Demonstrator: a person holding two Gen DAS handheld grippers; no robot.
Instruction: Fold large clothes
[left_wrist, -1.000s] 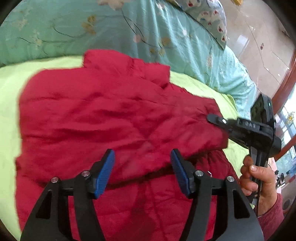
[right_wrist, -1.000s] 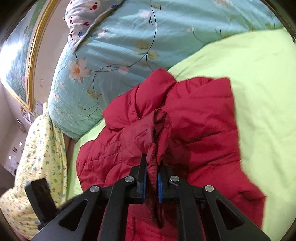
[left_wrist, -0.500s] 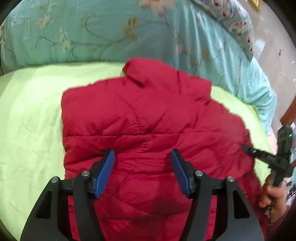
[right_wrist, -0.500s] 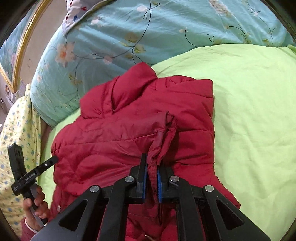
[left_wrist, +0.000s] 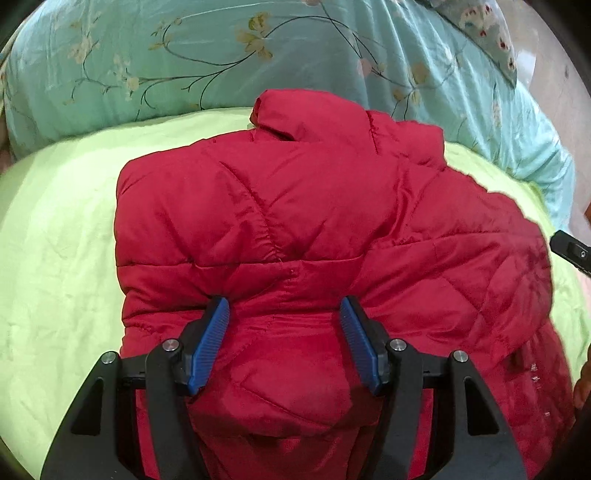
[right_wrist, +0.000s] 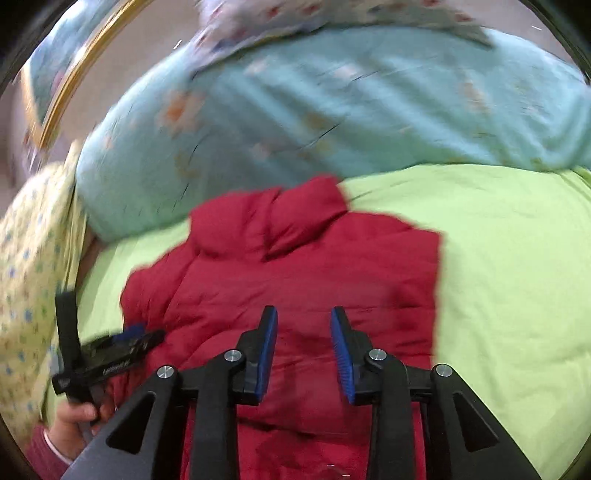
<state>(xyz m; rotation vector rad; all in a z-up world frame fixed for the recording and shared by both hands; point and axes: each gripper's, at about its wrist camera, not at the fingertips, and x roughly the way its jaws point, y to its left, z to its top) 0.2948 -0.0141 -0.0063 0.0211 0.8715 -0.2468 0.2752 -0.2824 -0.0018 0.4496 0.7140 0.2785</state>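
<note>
red jacket (left_wrist: 295, 221), lime sheet (left_wrist: 55, 240), teal floral quilt (left_wrist: 221, 55)

Left gripper (left_wrist: 284, 310): fingers stand apart, angled downward, nothing clamped between the blue pads. Right gripper (right_wrist: 303, 319): jaws have just been opening, gap between the fingers empty. A hand (right_wrist: 75, 417) grips the left gripper's handle.

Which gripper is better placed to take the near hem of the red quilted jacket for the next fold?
Probably the left gripper: its open jaws straddle the red quilted jacket near its hem. The right gripper has just opened, empty, above it.
</note>
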